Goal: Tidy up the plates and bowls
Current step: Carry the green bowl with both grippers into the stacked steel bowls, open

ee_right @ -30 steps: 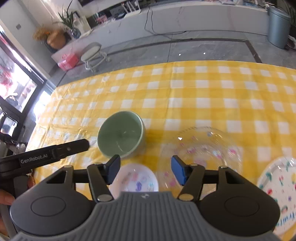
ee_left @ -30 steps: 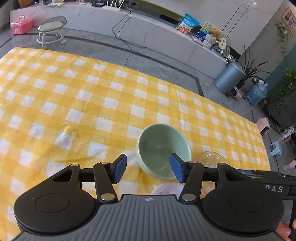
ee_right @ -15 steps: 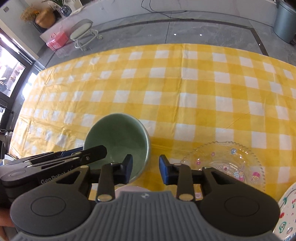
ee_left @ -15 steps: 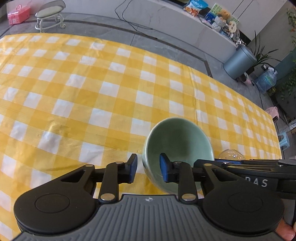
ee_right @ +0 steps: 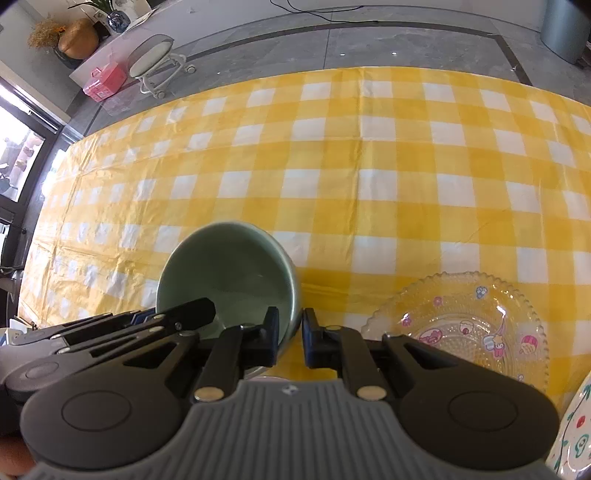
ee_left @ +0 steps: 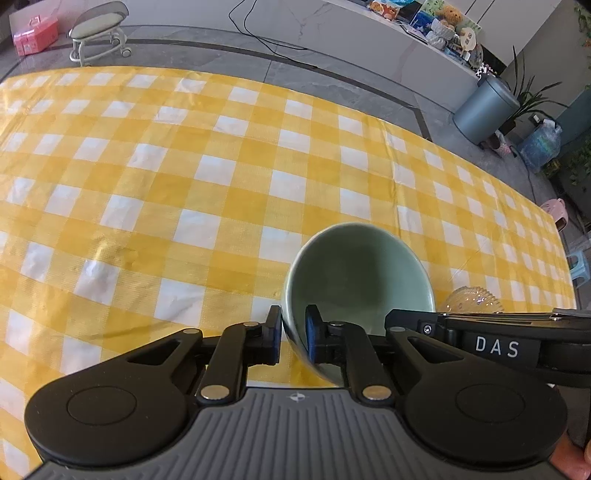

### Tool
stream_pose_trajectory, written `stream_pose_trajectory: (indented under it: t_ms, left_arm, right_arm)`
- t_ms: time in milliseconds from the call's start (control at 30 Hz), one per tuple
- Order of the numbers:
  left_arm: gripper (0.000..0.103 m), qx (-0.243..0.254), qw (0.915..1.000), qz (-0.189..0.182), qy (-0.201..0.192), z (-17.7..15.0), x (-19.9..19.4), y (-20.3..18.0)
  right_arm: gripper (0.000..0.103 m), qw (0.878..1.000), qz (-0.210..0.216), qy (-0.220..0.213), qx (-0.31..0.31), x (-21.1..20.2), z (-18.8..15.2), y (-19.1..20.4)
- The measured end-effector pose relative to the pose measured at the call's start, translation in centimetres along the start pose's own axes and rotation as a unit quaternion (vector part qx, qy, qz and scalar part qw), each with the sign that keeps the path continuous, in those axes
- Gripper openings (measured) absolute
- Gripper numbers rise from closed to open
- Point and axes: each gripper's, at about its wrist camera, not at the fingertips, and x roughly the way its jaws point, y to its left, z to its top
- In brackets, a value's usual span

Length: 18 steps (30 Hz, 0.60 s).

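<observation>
A pale green bowl [ee_left: 358, 273] [ee_right: 229, 273] stands on the yellow checked tablecloth [ee_left: 184, 192]. My left gripper [ee_left: 293, 332] straddles the bowl's left rim, one pad outside and one inside, its jaws closing onto the wall. My right gripper [ee_right: 290, 332] straddles the opposite rim the same way, jaws also closing with the wall between the pads. Each gripper's black body shows in the other's view, the right gripper body [ee_left: 498, 343] and the left gripper body [ee_right: 147, 321]. A clear glass plate [ee_right: 461, 325] [ee_left: 472, 299] with cartoon prints lies right of the bowl.
A white patterned plate [ee_right: 576, 424] peeks in at the right edge. Beyond the table's far edge the floor holds a stool [ee_left: 98, 31], a pink box [ee_left: 35, 35] and a grey bin [ee_left: 484, 110]. The cloth behind the bowl is bare.
Both grippers came down and forward onto the bowl and their jaws narrowed from wide apart to pinching opposite rims. The bowl now fills more of each view.
</observation>
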Motion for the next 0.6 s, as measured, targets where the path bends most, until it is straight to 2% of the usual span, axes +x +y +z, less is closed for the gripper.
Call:
stream_pose_trajectory:
  t_ms: [267,600]
  left_arm:
    - [0.010,-0.001,1.0000,0.000,-0.007,-0.1,-1.8,0.0]
    - [0.009,0.010,0.9996,0.003,-0.026,-1.3,-7.4,-1.7]
  right_arm:
    - [0.008,1.000,0.001,-0.010,-0.001,-1.6,-0.4,0.7]
    - [0.008,0.999,0.008,-0.037,-0.019,-7.6,-2.7,2.2]
